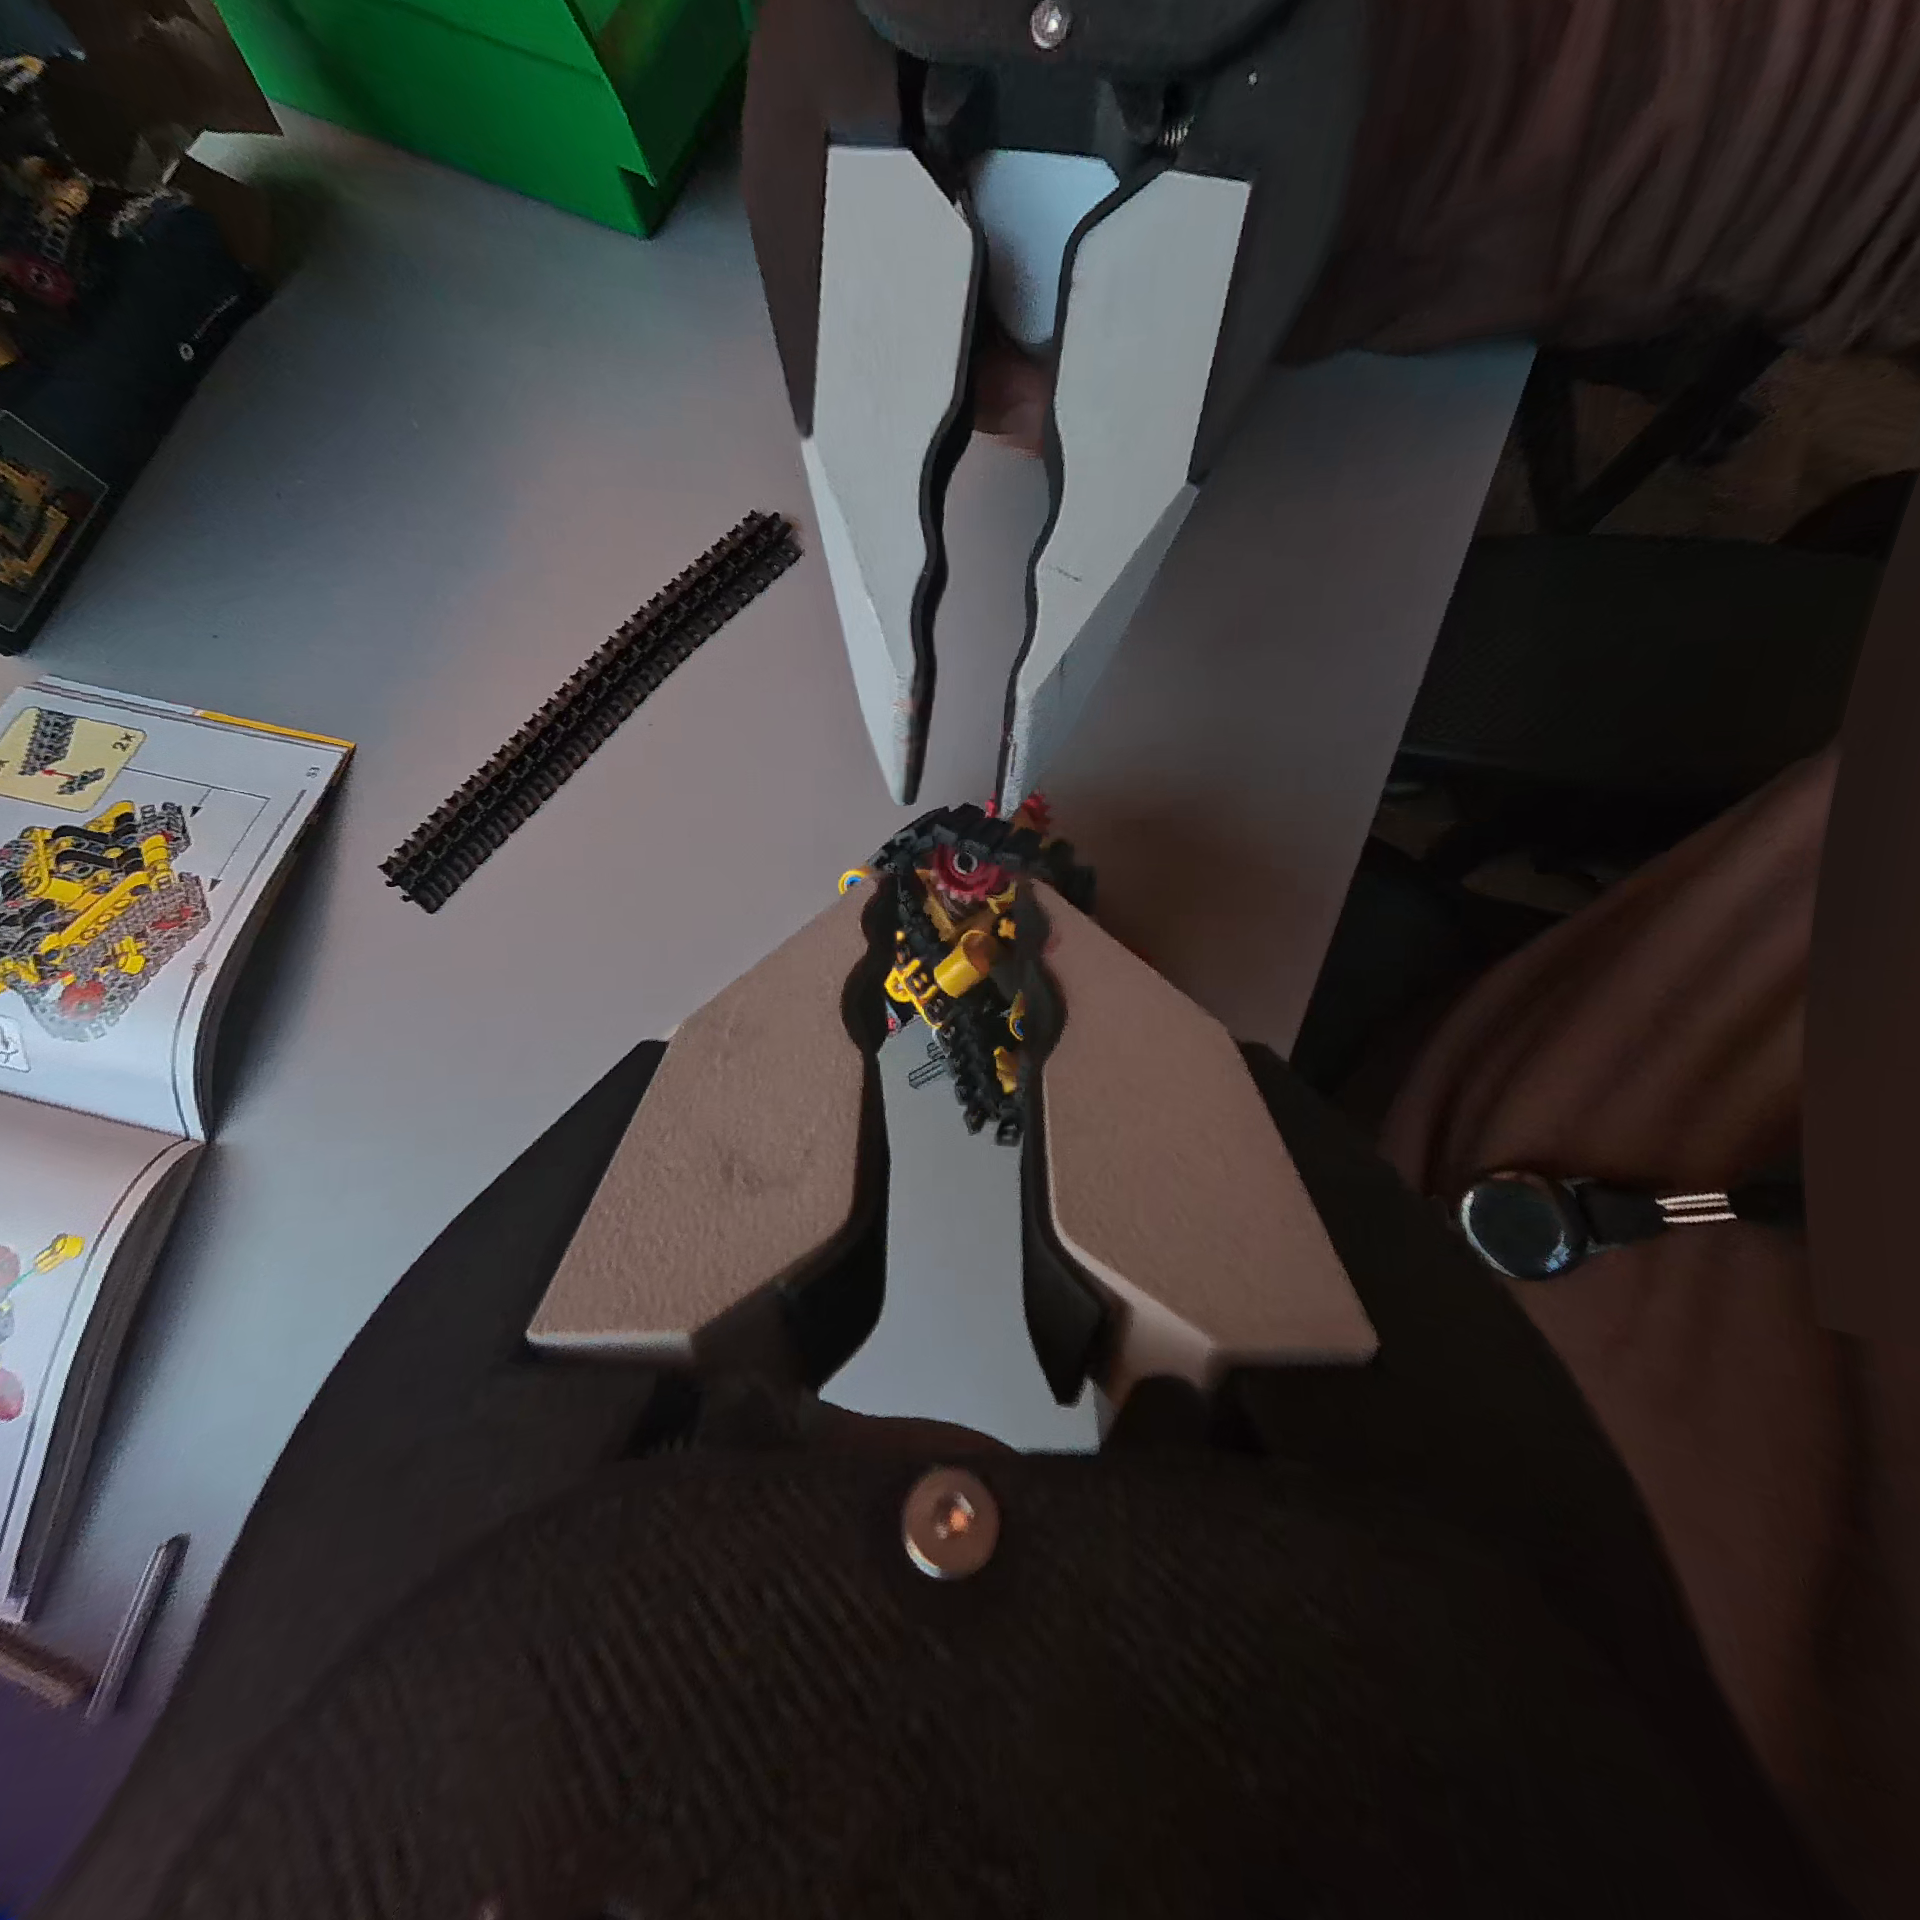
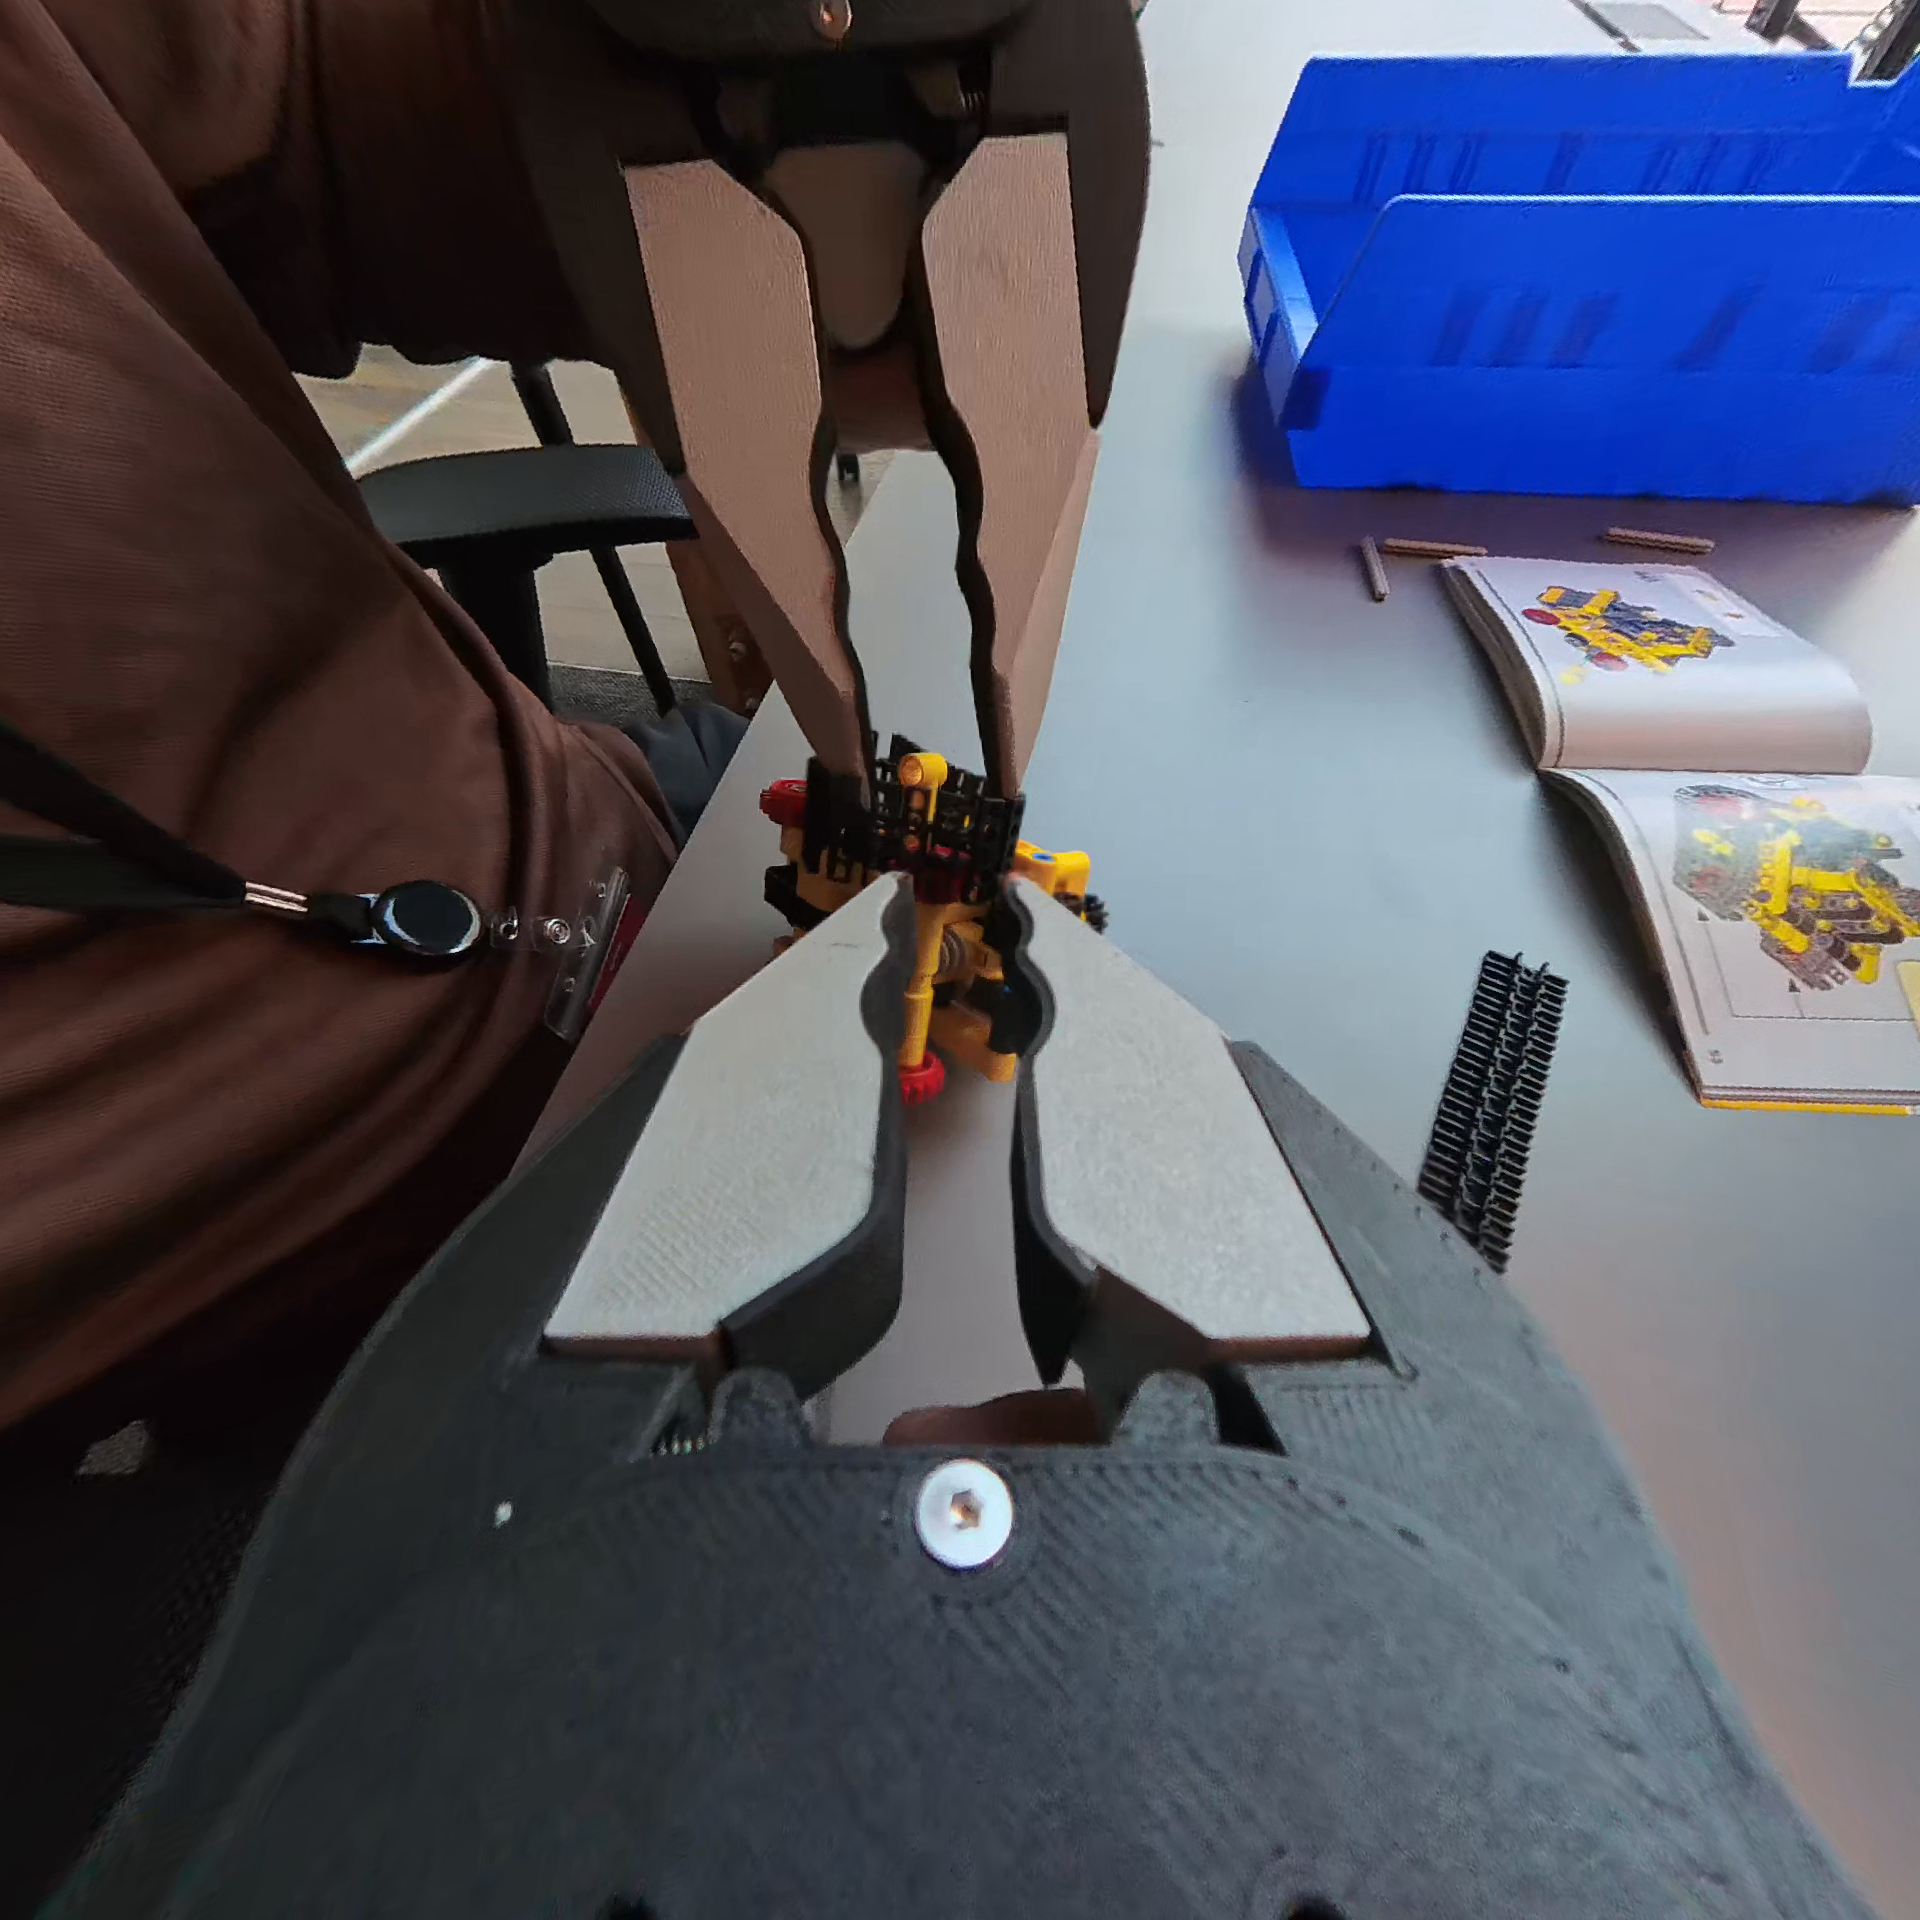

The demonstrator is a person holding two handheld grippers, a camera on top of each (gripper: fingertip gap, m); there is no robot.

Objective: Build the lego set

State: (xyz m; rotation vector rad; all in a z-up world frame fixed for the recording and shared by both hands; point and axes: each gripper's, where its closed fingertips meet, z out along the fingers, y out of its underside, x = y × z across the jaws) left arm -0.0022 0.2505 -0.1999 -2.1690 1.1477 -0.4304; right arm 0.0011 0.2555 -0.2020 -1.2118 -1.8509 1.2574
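Left claw (image 1: 961, 894): we see it clenched on the yellow-and-black lego model (image 1: 961, 966), gripping the tracked end.
Right claw (image 2: 956, 888): we see it clamped on the same model (image 2: 935, 883) from the opposite side, tips meeting the left claw's tips.
Model: held between both claws, near the table (image 1: 623, 364) edge.
Loose track strip (image 1: 592, 717): lying left of the left claw.
Instruction booklet (image 1: 156, 883): open, farther left.
Blue bin (image 2: 1600, 312): beyond the right claw, to its right; we cannot see its contents.
Green box (image 1: 520, 94): ahead-left of the left claw; contents hidden.
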